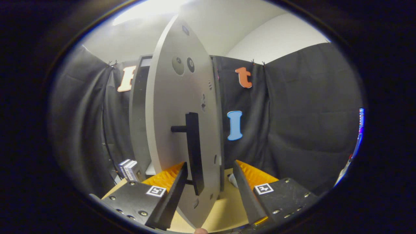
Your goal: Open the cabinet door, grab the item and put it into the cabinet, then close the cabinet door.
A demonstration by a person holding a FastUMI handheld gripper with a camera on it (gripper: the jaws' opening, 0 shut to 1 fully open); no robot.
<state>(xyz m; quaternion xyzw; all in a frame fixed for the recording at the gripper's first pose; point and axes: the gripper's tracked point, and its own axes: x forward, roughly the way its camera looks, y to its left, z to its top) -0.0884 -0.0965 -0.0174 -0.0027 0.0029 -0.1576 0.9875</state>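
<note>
Door [177, 107] stands swung out edge-on at twelve o'clock, its handle [194, 152] between my gripper's [209, 172] spread fingers, unclamped, likely for swinging it; boxes [128, 169] at ten o'clock by cabinet [138, 113].

We see a light wooden tabletop [224, 211] low in the gripper view, running under the gripper's [209, 174] spread fingers, which hang apart with the door's edge and handle between them. On it stands the pale grey cabinet [138, 130], its door [175, 107] swung open edge-on toward us. Just left of the cabinet's foot a small stack of boxes [128, 169] rests on the wood. Between the fingers, beyond the door, a small pale thing [232, 179] lies on the table, too hidden to tell
</note>
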